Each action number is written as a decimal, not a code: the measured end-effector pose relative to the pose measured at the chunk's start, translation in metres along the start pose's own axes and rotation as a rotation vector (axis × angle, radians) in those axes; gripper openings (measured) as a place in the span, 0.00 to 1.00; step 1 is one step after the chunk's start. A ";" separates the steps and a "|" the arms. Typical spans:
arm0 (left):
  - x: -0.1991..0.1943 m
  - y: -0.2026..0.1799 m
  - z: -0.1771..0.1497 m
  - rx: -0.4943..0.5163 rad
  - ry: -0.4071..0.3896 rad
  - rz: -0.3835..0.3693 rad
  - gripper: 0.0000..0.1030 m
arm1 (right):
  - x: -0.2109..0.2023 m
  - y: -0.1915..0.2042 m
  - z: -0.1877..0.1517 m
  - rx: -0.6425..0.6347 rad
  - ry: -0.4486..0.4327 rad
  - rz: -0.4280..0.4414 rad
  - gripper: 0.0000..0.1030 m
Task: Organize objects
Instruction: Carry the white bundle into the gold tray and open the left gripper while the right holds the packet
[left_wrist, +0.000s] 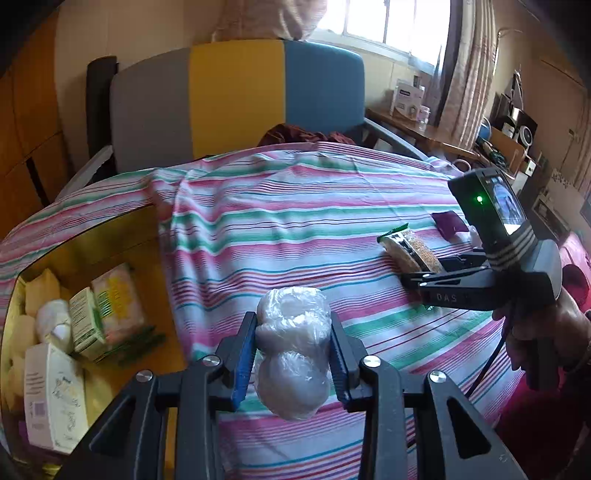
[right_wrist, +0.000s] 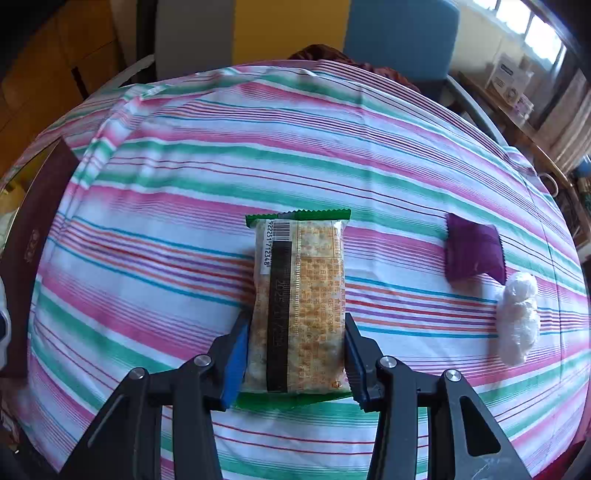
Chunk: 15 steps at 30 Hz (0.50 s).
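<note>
My left gripper (left_wrist: 293, 332) is shut on a white lump wrapped in clear plastic (left_wrist: 293, 350), held above the striped cloth. My right gripper (right_wrist: 295, 339) is shut on a green-edged snack packet (right_wrist: 299, 295) with a barcode; the same packet (left_wrist: 410, 247) and the right gripper (left_wrist: 424, 275) show at the right of the left wrist view. A purple packet (right_wrist: 472, 253) and a second white plastic-wrapped lump (right_wrist: 517, 317) lie on the cloth to the right. The purple packet also shows in the left wrist view (left_wrist: 448, 222).
A yellow-lined box (left_wrist: 122, 236) at the left holds cartons and several white and yellow packets. Its dark lid or wall (right_wrist: 29, 236) shows at the left of the right wrist view. A grey, yellow and blue chair (left_wrist: 236, 99) stands behind the striped table (right_wrist: 184, 184).
</note>
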<state>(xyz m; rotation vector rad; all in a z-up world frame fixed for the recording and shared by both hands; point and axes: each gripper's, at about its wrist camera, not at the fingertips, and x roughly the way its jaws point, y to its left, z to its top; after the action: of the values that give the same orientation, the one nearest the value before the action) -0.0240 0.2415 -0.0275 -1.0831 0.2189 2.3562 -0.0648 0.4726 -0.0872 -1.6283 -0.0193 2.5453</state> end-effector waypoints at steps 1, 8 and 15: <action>-0.005 0.007 -0.003 -0.012 -0.007 0.002 0.35 | 0.000 0.003 -0.001 -0.001 -0.007 0.000 0.46; -0.041 0.066 -0.025 -0.129 -0.045 0.088 0.35 | -0.007 0.036 -0.009 -0.097 -0.065 -0.046 0.45; -0.074 0.119 -0.048 -0.280 -0.072 0.198 0.35 | -0.016 0.064 -0.015 -0.198 -0.134 -0.072 0.45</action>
<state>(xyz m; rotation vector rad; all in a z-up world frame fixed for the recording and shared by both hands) -0.0160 0.0949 -0.0131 -1.1459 -0.0339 2.6570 -0.0505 0.4066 -0.0837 -1.4844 -0.3464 2.6636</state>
